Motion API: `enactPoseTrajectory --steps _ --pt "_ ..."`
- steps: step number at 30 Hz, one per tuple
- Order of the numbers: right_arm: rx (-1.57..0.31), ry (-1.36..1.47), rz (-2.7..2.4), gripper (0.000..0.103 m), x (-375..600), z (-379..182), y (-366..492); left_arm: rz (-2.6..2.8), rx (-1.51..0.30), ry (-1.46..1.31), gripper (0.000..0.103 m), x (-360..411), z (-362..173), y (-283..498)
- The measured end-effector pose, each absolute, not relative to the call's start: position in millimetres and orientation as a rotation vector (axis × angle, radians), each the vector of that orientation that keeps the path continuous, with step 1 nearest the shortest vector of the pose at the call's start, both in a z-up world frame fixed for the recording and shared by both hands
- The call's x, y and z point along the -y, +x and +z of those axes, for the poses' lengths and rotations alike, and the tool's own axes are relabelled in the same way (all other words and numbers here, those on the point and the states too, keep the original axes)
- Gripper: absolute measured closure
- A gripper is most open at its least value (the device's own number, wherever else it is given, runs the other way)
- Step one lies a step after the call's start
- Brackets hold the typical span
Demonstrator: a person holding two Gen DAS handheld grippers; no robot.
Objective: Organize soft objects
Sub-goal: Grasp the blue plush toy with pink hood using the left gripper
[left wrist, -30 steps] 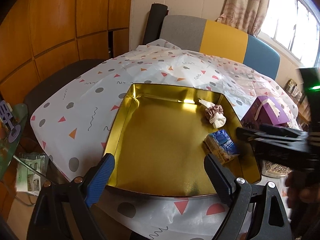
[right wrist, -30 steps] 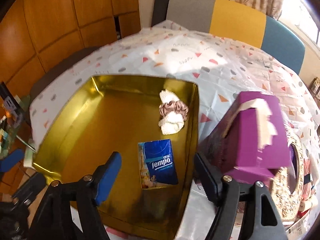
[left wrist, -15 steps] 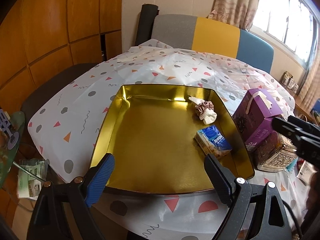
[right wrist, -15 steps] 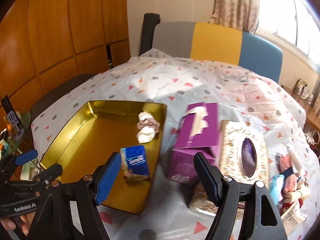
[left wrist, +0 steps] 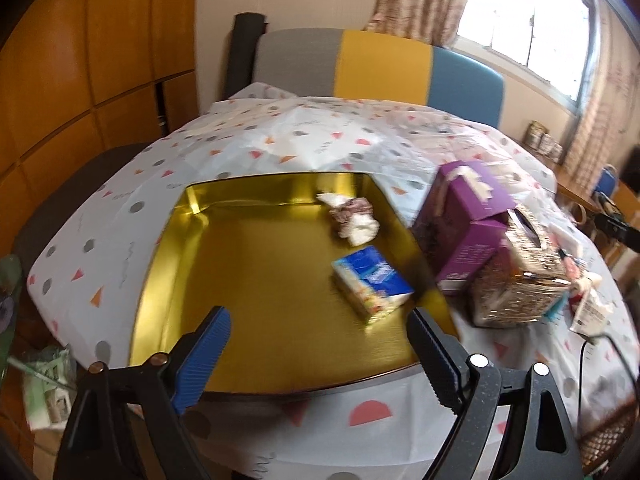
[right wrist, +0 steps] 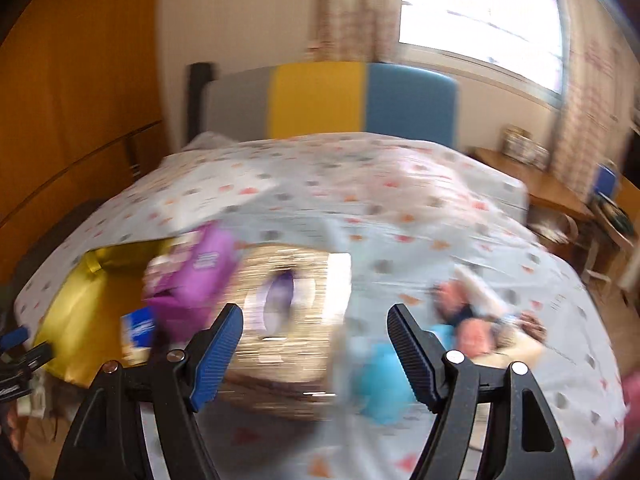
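Gold tray (left wrist: 168, 264) on the bench already held a tissue pack (left wrist: 370, 286) and a scrunchie bundle (left wrist: 354, 220); my left claw (left wrist: 316, 354) hung over its near rim, jaws closing on nothing. My right claw (right wrist: 314, 350) stood open and empty near the blurred soft pile (right wrist: 472, 320). I judged it best to steady first, then pinch one item squarely
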State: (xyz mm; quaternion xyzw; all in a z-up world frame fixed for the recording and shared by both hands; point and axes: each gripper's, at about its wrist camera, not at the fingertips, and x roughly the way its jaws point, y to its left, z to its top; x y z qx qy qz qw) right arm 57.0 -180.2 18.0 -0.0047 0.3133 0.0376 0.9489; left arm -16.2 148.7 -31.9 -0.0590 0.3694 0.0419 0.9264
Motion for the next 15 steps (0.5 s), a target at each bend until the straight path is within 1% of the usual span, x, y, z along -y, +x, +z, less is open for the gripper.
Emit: enactPoseTrajectory --steps 5,10,11,13,15 --pt "-0.623 0.136 -0.141 0.027 268.8 14.5 68.0 -0.028 -0.75 -0.07 0.028 -118.2 -23.9 -10.2" --pt "-0.642 0.246 -0.308 0.027 338.6 -17.9 72.9 -0.188 -0.764 0.003 0.05 -73.0 -13.6 -0.1" --pt "-0.631 0.263 -0.339 0.027 349.1 -24.8 69.4 -0.235 -0.767 0.026 0.053 -59.6 -10.9 2.5" --pt "-0.637 0.395 -0.352 0.027 372.3 -32.5 61.7 -0.302 -0.77 0.064 0.063 -36.3 -6.8 7.9" --pt "-0.603 0.454 -0.373 0.027 383.4 -31.4 56.2 -0.392 -0.773 0.097 0.066 -4.4 0.7 16.2"
